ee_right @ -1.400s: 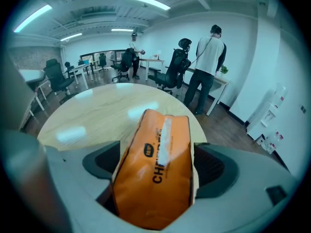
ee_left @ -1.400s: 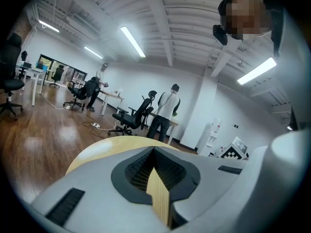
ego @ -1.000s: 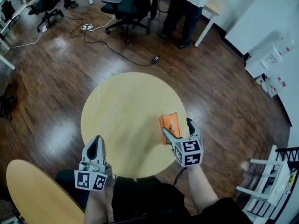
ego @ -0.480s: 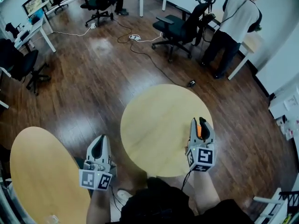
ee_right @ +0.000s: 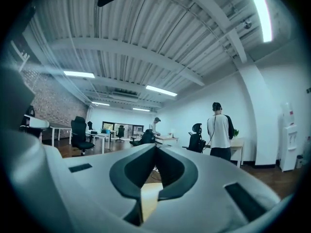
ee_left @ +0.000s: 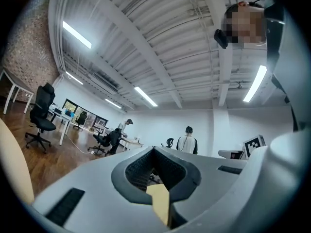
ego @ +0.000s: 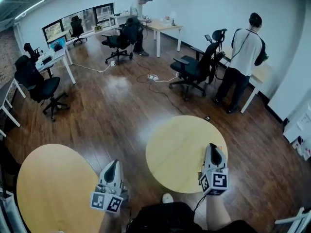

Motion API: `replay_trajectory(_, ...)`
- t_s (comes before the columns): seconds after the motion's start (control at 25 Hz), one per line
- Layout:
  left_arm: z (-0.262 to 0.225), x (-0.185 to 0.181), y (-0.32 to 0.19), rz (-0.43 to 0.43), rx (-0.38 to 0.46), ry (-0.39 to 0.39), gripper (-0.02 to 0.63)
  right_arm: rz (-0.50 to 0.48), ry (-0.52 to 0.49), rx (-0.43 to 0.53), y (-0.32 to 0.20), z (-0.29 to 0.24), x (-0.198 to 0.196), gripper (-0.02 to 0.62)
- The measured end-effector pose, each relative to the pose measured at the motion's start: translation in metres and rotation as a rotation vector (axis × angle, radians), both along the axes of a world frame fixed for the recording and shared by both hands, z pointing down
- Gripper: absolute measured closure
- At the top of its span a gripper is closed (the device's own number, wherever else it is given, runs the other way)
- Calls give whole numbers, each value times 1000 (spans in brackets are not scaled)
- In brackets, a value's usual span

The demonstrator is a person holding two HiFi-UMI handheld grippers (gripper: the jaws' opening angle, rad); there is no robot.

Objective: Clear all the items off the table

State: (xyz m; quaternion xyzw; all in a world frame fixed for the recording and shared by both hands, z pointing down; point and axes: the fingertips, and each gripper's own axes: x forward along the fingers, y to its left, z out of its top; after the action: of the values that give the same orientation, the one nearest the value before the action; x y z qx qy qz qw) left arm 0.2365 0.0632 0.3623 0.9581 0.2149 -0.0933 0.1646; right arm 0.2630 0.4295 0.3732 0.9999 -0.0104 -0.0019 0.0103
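Both my jaws are pressed together with nothing in them. The right gripper has only just been closing, and its own view shows the tips meeting with just a sliver of yellow table top through the notch under them. The left gripper looks the same in its view: tips together, with a pale strip showing below.

The head view gives the layout, which the gripper views don't. My right gripper hangs over the round table near its right edge. My left one is off the table, over the wood floor in the gap between that table and a second round table at lower left. The round table's top reads as plain wood, and I can't spot an item to clear in any view.

The gripper views mostly show the white ribbed ceiling and strip lights (the head view doesn't catch those at all). The left one also shows a brick wall on its left side.

For room to move, there's open floor ahead and to the left. An office chair and a person at a desk stand well beyond the table, and another chair sits far left. A cable trails on the floor near the table's far edge.
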Motion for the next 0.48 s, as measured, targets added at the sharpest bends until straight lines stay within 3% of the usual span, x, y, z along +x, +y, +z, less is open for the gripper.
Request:
replay_trajectory(0.2, -3, -30, -51, -110, 9, 16, 606, -142, 19, 15, -70, -11, 2, 592)
replay_trajectory(0.48, -2, -98, -150, -408, 23, 24, 606, -467, 50, -1, -208, -21, 10, 592)
